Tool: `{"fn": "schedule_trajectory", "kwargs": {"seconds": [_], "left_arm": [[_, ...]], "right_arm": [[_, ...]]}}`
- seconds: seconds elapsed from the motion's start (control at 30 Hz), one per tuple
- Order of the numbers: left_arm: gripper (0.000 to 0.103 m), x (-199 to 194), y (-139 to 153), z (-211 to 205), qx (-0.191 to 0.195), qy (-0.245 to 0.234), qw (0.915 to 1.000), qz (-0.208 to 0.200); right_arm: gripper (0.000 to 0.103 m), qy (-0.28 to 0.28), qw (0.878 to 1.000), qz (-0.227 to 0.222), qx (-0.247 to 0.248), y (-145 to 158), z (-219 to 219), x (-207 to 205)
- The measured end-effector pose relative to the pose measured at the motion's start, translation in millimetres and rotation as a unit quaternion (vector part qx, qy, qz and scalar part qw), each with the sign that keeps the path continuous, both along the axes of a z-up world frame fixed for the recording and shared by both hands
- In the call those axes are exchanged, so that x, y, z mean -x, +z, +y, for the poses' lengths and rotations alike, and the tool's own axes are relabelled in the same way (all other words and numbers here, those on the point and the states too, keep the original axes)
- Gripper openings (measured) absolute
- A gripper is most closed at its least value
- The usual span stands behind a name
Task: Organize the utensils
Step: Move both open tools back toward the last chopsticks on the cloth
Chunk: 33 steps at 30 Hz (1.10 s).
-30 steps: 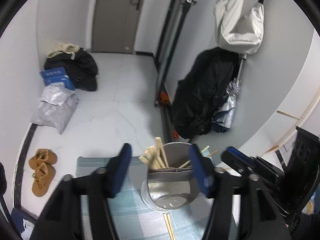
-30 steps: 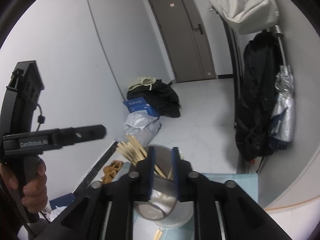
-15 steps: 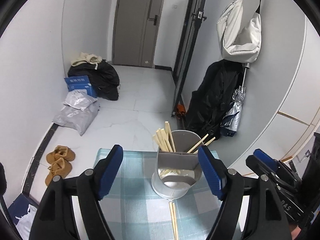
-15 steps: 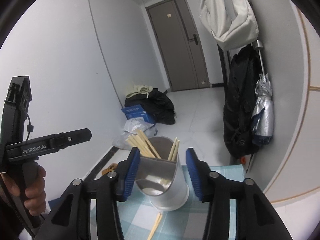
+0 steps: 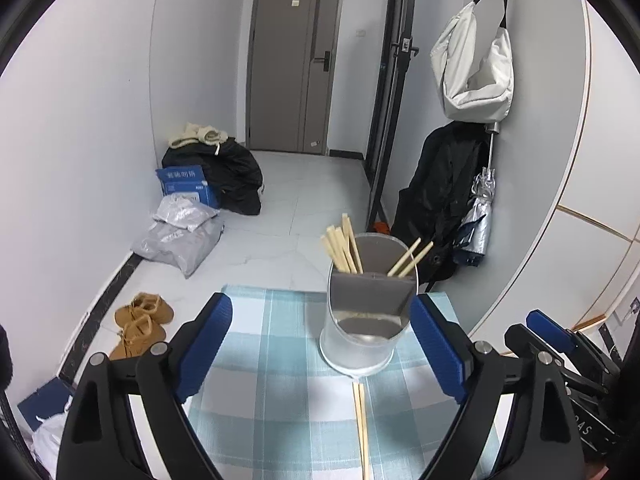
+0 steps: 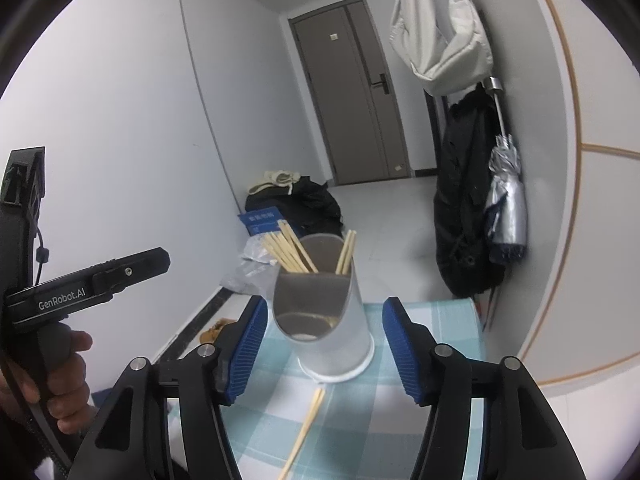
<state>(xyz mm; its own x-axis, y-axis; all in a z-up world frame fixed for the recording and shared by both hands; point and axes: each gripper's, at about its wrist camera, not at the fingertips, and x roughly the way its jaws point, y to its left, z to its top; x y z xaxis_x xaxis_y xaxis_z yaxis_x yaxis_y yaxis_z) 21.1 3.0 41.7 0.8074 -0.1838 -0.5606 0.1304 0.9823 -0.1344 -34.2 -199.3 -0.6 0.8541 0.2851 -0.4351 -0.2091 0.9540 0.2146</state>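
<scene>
Centrally, smooth cylindrical metal holder [image 5: 362,336]

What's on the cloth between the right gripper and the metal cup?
In the right wrist view, a pair of chopsticks lies between the right gripper and the metal cup.

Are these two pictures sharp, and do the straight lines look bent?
Left wrist view: sharp, evenly lit; the grey door and walls bow outward, corners black. Right wrist view: equally sharp; the white wall's orange trim line curves strongly; dull reflections inside the round metal chopstick holder.
</scene>
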Motion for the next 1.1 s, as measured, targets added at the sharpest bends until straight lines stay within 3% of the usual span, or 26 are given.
{"fn": "schedule_trajectory", "kwargs": {"seconds": [0.43,0.73,0.83,1.1], "left_arm": [[0.088,10,-47,1,0.004,0.025,0.9995,0.020],[0.088,0,-84,-6,-0.010,-0.002,0.9984,0.055],[0.088,0,-87,-2,-0.023,0.014,0.9974,0.067],[0.088,-2,-81,32,-0.007,0.040,0.9968,0.068]], "right_arm": [[0.070,-0.023,0.999,0.035,0.026,-40,4,14],[0.072,-0.026,0.993,0.106,0.043,-76,8,3],[0.072,-0.030,0.990,0.127,0.048,-86,9,-1],[0.072,-0.010,0.977,0.202,0.071,-121,25,-24]]}}
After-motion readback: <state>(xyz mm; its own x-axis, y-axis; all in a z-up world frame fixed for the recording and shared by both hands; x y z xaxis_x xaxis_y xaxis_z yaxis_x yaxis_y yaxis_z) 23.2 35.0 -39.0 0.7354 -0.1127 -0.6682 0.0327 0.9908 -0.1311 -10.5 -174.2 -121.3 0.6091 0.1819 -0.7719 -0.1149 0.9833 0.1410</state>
